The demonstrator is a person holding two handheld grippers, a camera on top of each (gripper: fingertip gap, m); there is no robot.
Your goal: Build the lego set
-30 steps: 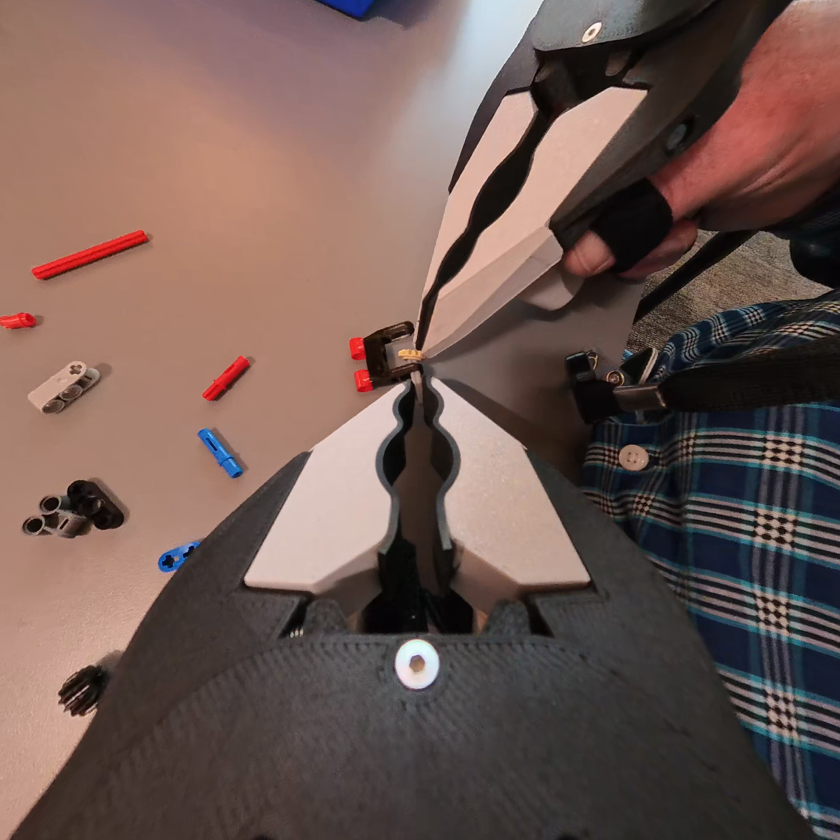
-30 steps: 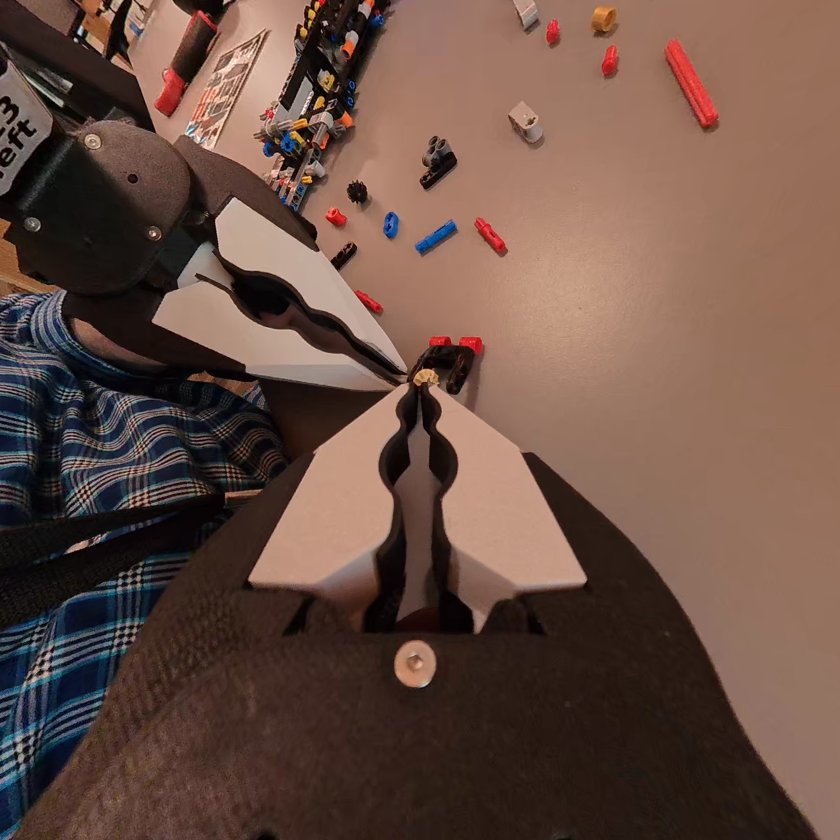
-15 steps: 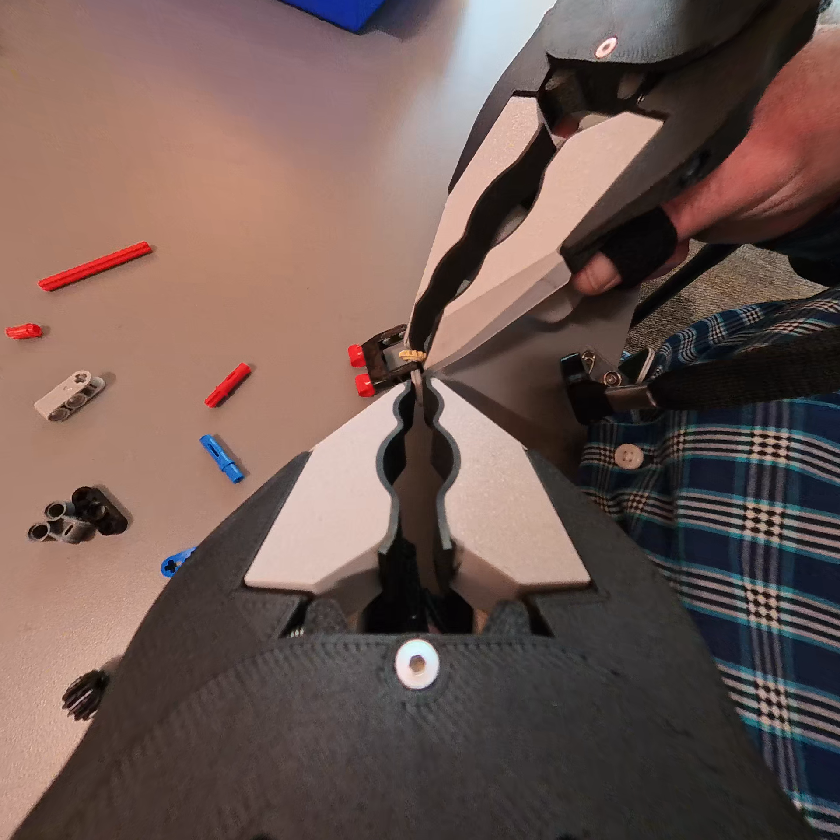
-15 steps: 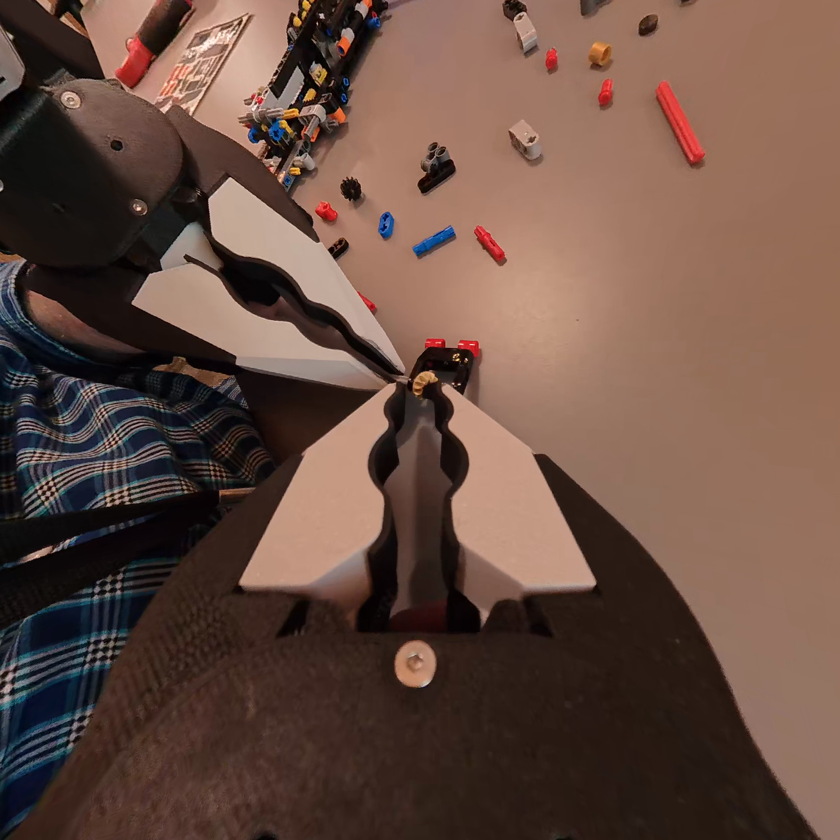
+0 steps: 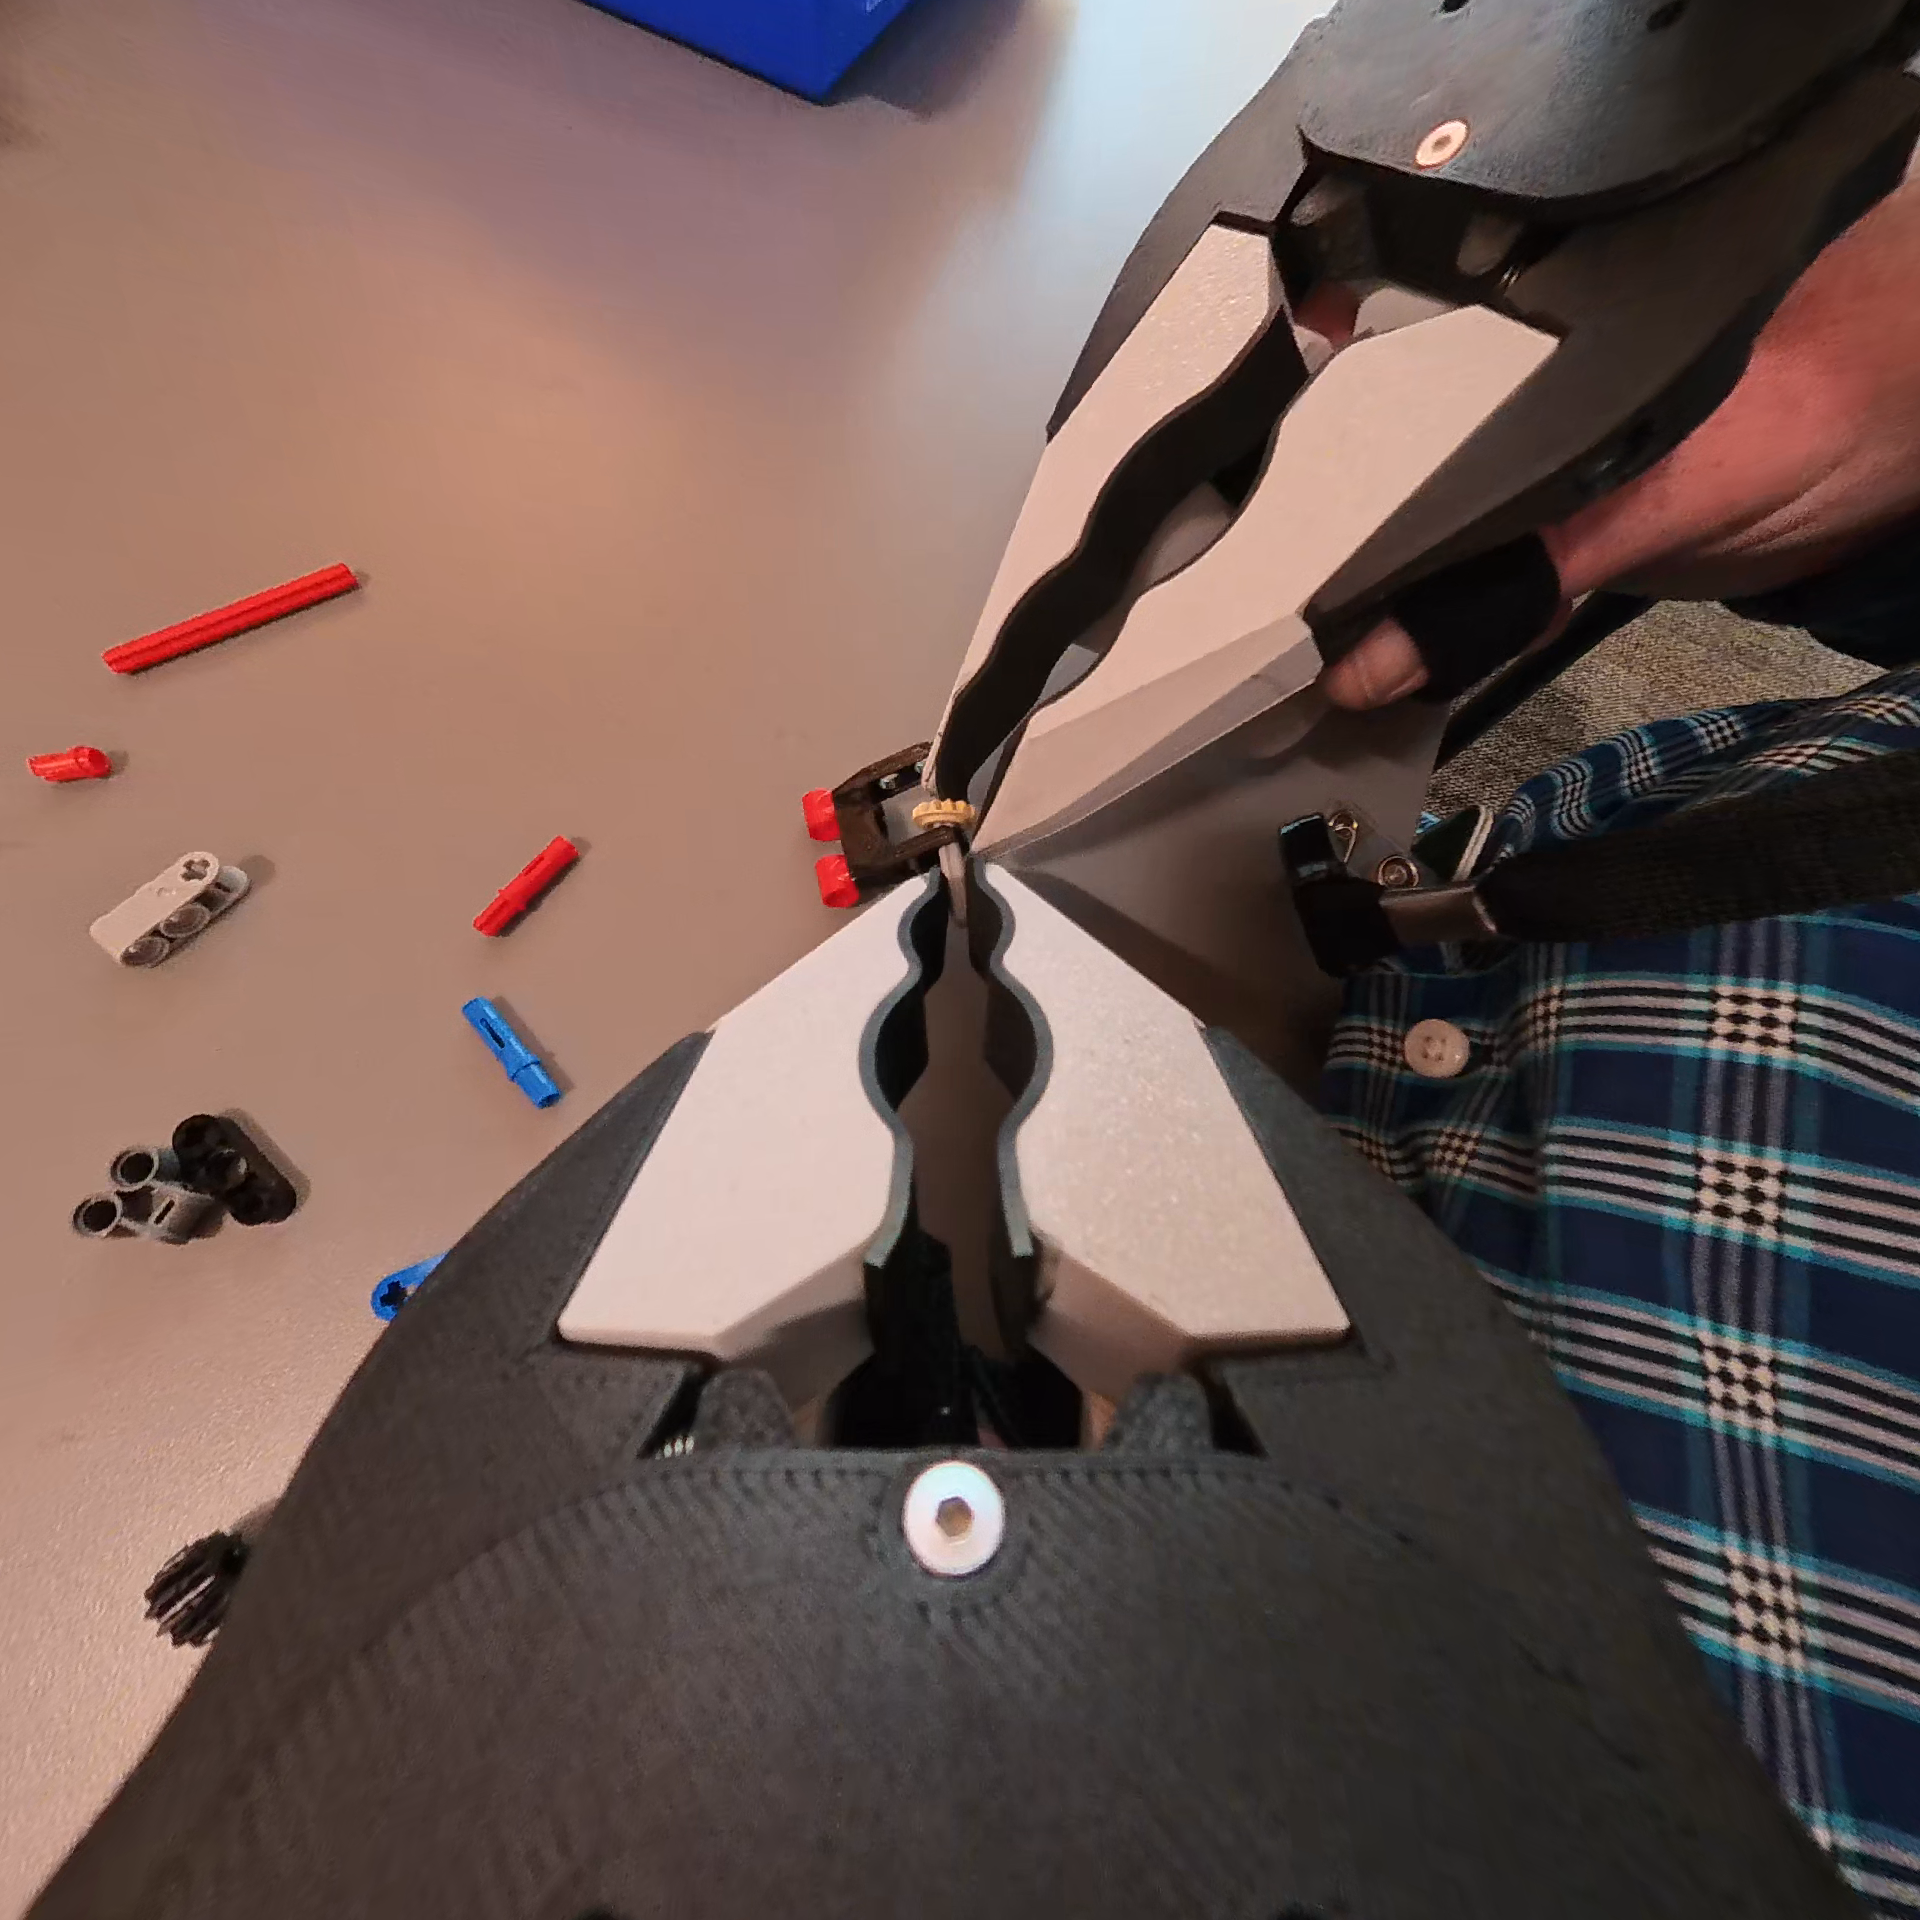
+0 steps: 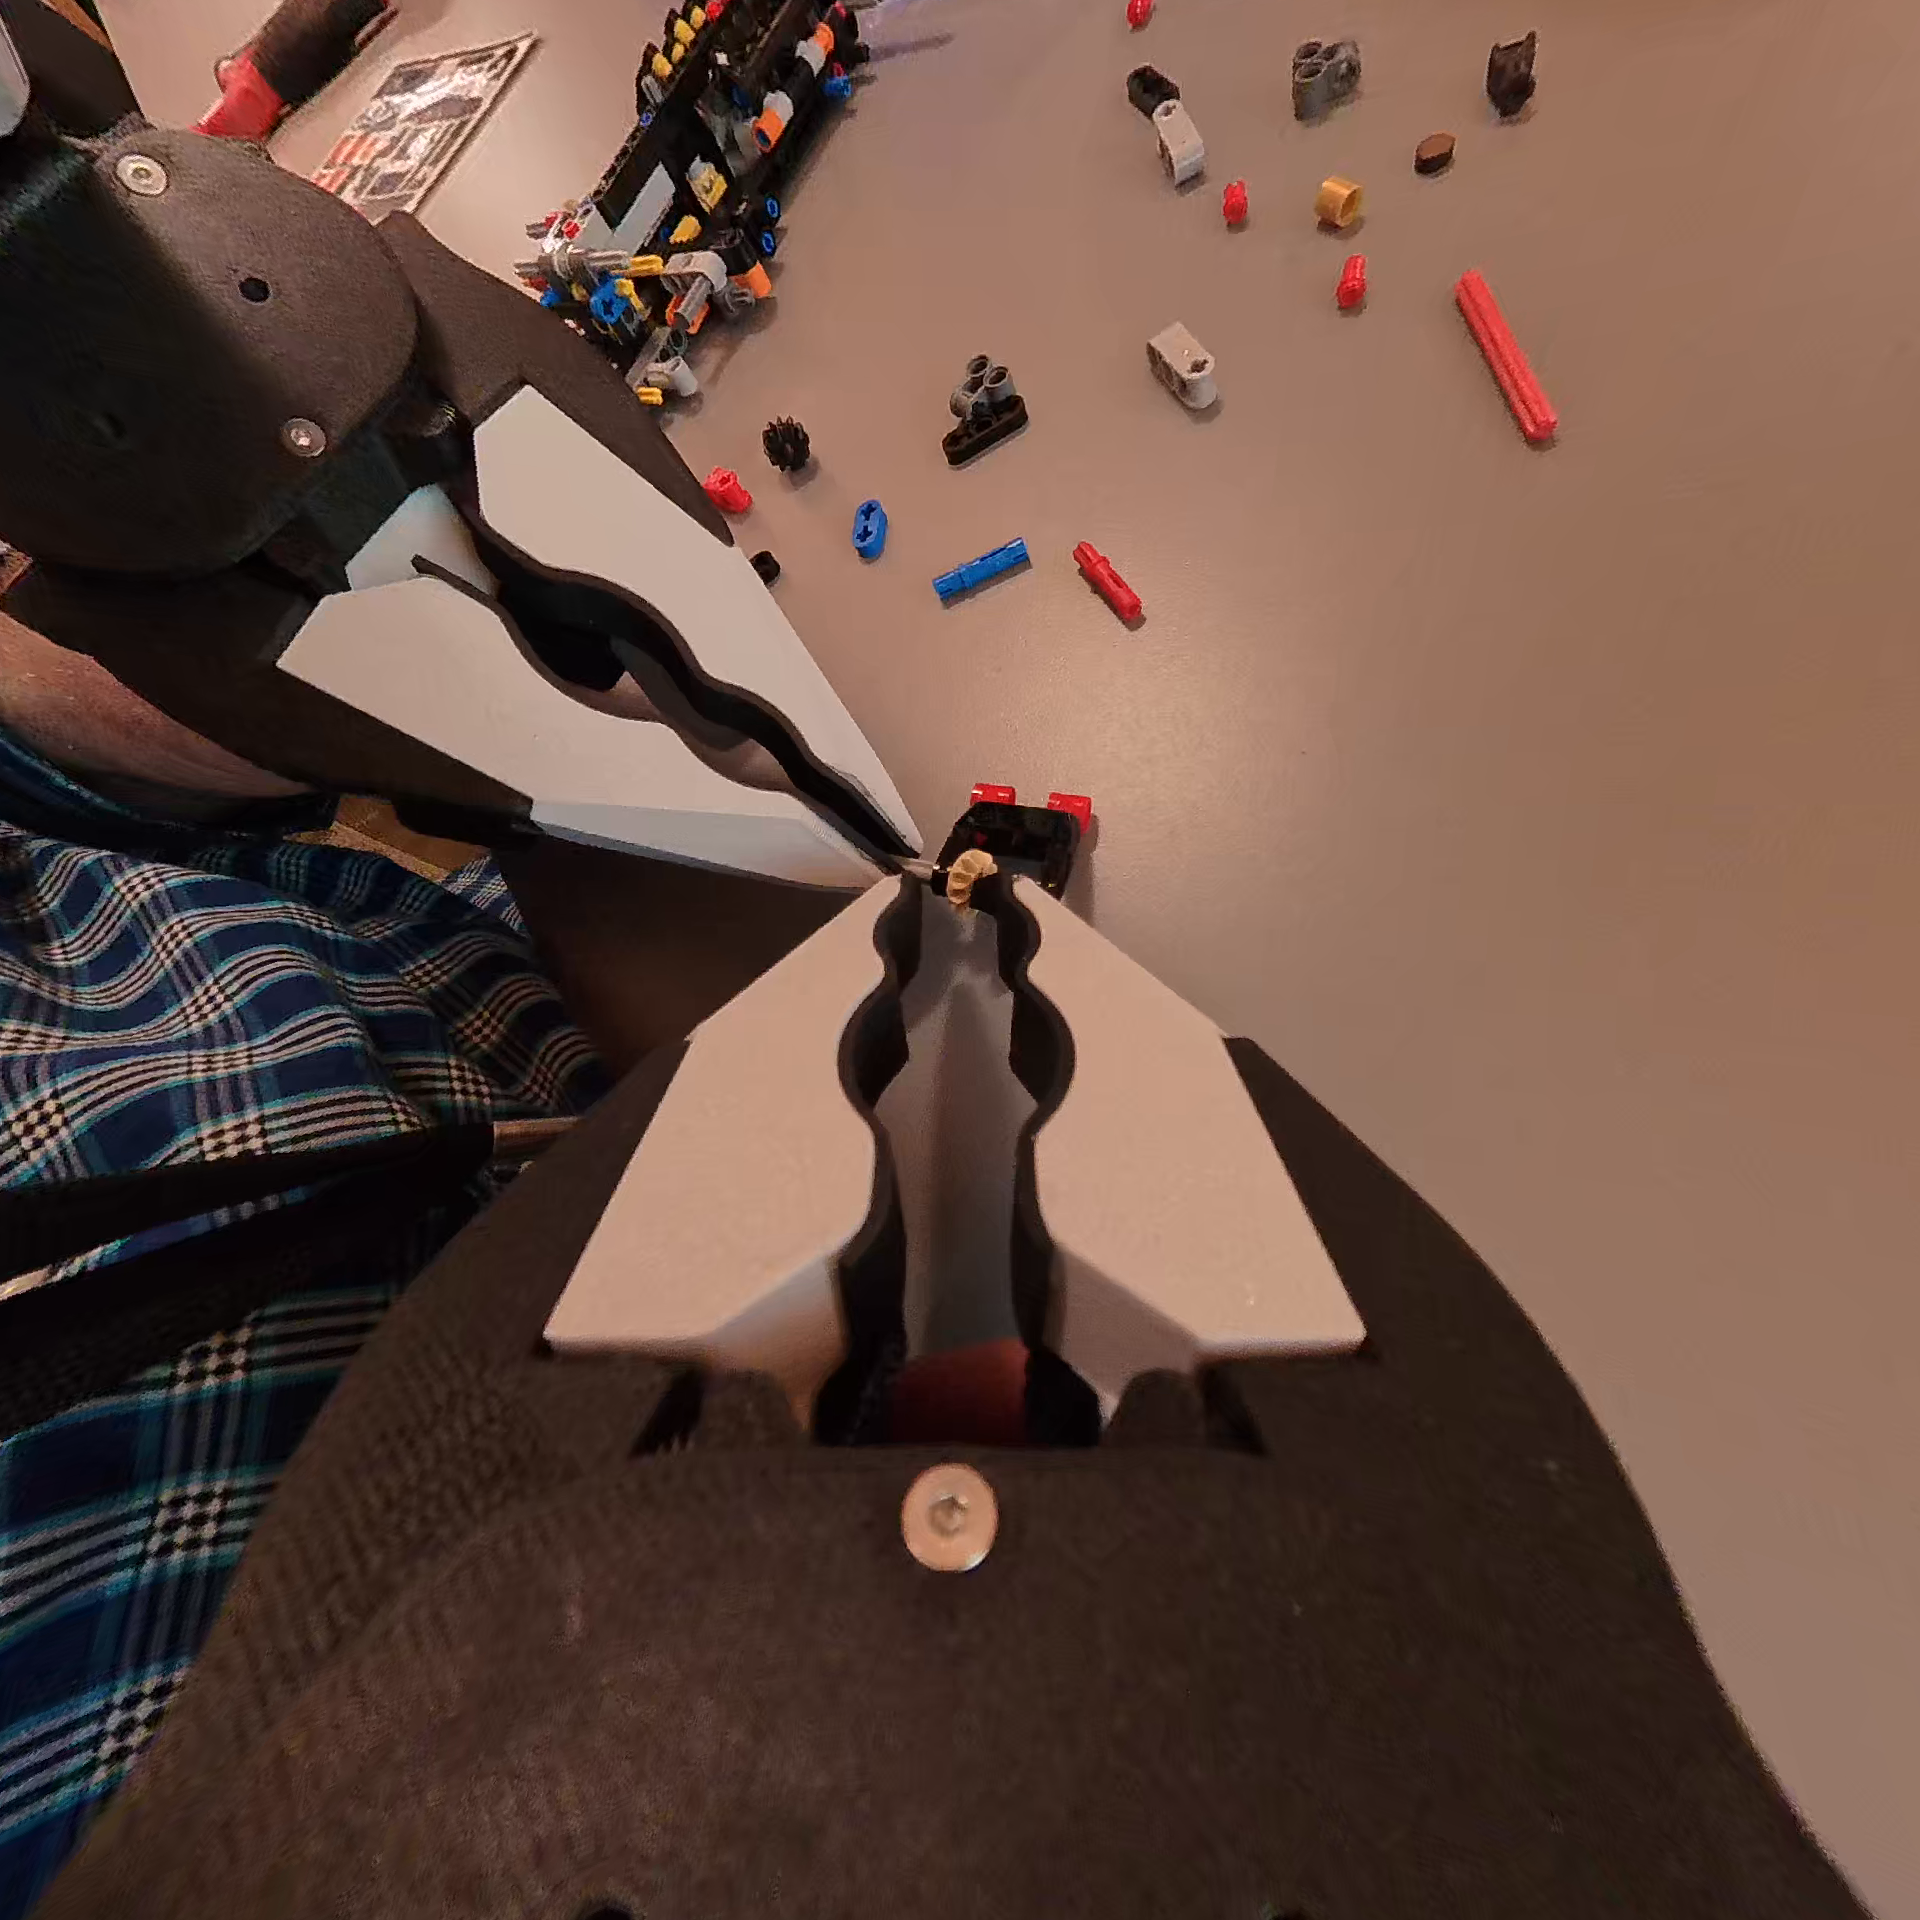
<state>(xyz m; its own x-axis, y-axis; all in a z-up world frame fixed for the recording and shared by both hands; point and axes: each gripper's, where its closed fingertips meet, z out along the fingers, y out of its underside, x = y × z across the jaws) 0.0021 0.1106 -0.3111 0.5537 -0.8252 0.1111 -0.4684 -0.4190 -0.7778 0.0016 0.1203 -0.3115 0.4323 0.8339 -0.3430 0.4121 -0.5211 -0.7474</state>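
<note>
At frame centre, the left hand-held gripper (image 5: pixel 958 896) pinches a grey axle (image 5: pixel 954 868) carrying a tan gear (image 5: pixel 940 815) in the black frame (image 5: pixel 878 821). The right hand-held gripper (image 6: pixel 964 891) is slightly parted around the gear. A skewed push could likely pop the axle free.

We seem to be in an office or lab room: a plain grey-brown bench (image 6: pixel 1455 935) strewn with small building parts, and grey carpet (image 5: pixel 1662 675) past its edge.
</note>
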